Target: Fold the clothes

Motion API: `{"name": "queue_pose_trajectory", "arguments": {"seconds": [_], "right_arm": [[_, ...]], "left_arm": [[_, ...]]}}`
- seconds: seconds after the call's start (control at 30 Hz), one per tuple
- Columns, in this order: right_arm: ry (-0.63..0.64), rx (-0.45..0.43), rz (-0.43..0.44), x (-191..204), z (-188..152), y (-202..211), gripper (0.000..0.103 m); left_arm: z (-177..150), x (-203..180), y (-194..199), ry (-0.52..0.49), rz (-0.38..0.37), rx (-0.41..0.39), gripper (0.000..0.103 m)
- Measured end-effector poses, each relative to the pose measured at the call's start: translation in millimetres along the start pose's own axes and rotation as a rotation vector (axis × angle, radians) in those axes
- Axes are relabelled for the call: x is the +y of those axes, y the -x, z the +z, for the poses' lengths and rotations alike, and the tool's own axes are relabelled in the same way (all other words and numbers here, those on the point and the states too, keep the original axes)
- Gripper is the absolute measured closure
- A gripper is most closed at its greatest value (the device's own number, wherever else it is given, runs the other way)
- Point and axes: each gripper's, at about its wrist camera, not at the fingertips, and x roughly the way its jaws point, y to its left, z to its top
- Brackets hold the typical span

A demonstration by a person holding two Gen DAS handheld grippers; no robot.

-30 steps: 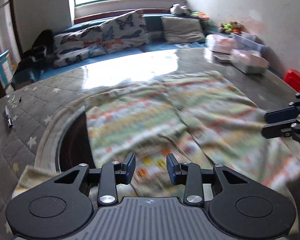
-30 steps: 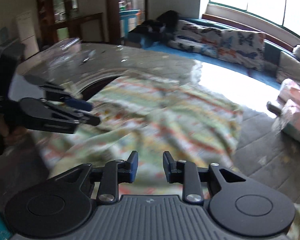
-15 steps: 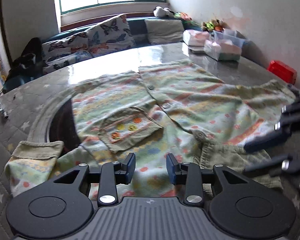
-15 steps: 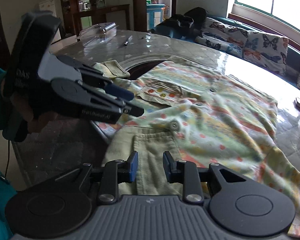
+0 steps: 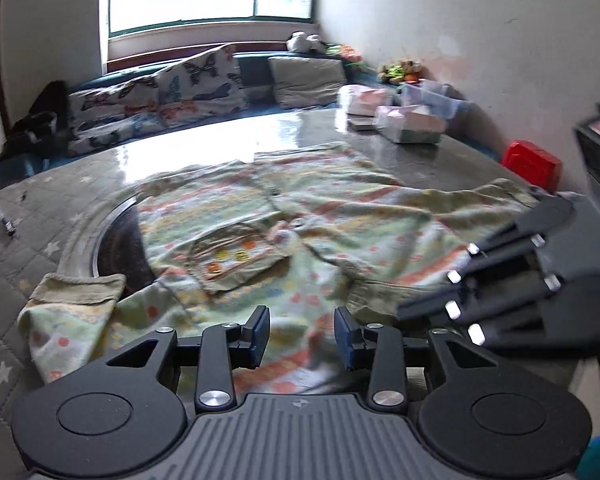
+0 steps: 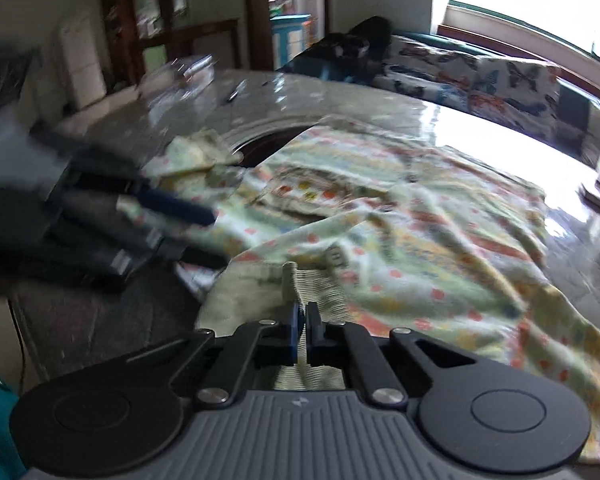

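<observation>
A pale green patterned cardigan [image 5: 308, 232] with orange dots and a front pocket lies spread on the round table; it also shows in the right wrist view [image 6: 420, 240]. My left gripper [image 5: 302, 336] is open and empty, just above the cardigan's near hem. My right gripper [image 6: 299, 330] is shut on the cardigan's ribbed green hem [image 6: 300, 284], which bunches up between its fingers. The right gripper also shows at the right of the left wrist view [image 5: 500, 288], and the left gripper shows blurred at the left of the right wrist view [image 6: 168, 216].
The grey round table [image 5: 204, 152] has a dark round inset [image 5: 116, 240] partly under the cardigan. Plastic boxes [image 5: 408, 120] stand at the far right, a pen [image 5: 6, 222] at the left. A red box [image 5: 532, 164] sits beyond the table's right edge. A cushioned bench [image 5: 180, 88] runs under the window.
My right gripper has shut on the ribbed hem, which now bunches upward. The left gripper has stayed open and shifted slightly over the near hem.
</observation>
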Motion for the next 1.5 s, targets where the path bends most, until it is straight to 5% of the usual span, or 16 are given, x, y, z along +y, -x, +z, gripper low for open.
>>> {"name": "queue_pose_trajectory", "arguments": {"seconds": [0.23,0.47,0.63,0.73,0.9,1.17,1.33,1.5], "right_arm": [[-0.109,-0.027,-0.013,-24.2,-1.4,15.7,0.101],[-0.139,-0.04,-0.011,-29.4,-3.4,17.9,0.101],[-0.152,-0.044,-0.007,-29.7,-4.6,17.8,0.101],[-0.158,-0.051,-0.009,-29.0,-5.2,19.9,0.101],[-0.175,-0.067,0.004,-28.6,-2.4,27.3,0.101],[-0.115,-0.053,0.058,-11.2,5.0,25.4,0.1],[-0.12,-0.057,0.041,-17.0,11.4,13.3,0.097],[-0.106,0.009,0.044,-14.4,3.2,-17.4,0.097]], "left_arm": [[-4.9,-36.2,-12.8,-0.155,-0.114,0.036,0.064],[-11.7,-41.7,-27.2,-0.227,-0.102,0.094,0.065],[-13.0,-38.6,-28.6,-0.219,-0.126,0.096,0.092],[-6.5,-27.1,-21.2,-0.13,-0.202,0.061,0.095],[-4.5,-14.0,-15.3,-0.038,-0.298,0.022,0.096],[-18.0,-17.5,-26.0,-0.057,-0.304,0.063,0.093],[-18.6,-10.1,-5.5,-0.094,-0.289,0.039,0.091],[-14.1,14.9,15.1,-0.072,-0.184,-0.011,0.072]]}}
